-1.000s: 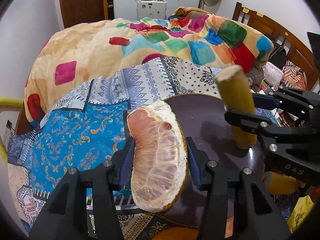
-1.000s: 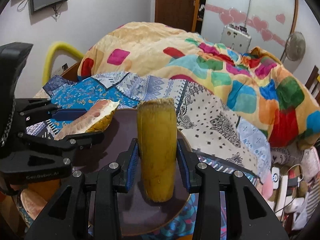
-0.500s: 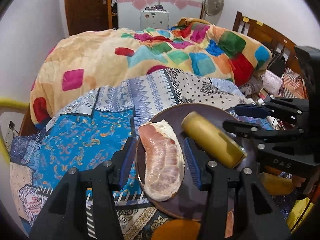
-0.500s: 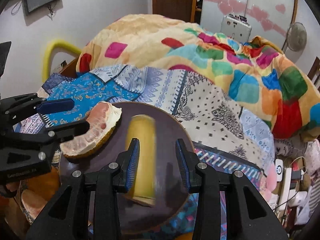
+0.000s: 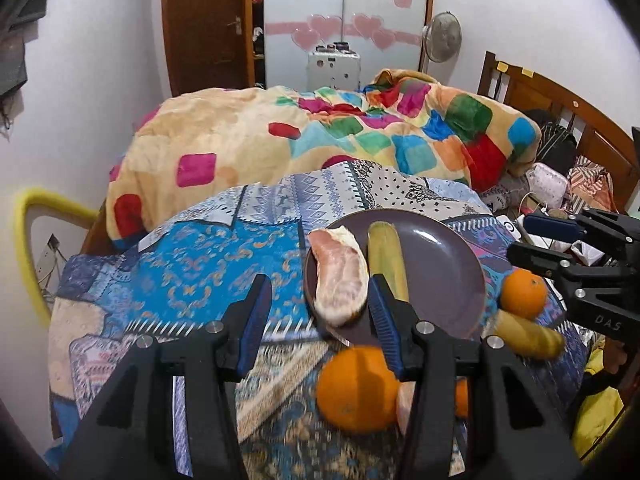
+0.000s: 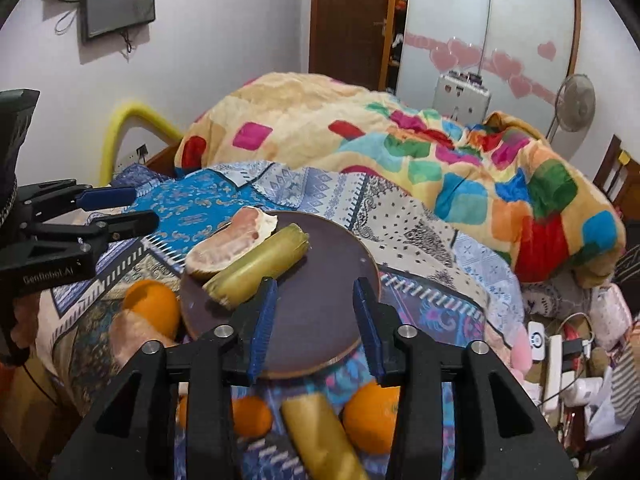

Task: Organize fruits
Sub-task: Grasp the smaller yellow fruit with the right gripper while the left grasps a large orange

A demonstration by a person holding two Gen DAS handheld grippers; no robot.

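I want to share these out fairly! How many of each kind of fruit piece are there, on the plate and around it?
Oranges: 3
Pomelo wedges: 2
Yellow sticks: 2
Total: 7

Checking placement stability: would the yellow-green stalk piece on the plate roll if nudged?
Probably. The stalk piece is a smooth cylinder lying on its side on the plate. The pomelo wedge beside it likely blocks rolling that way. It looks stiff.
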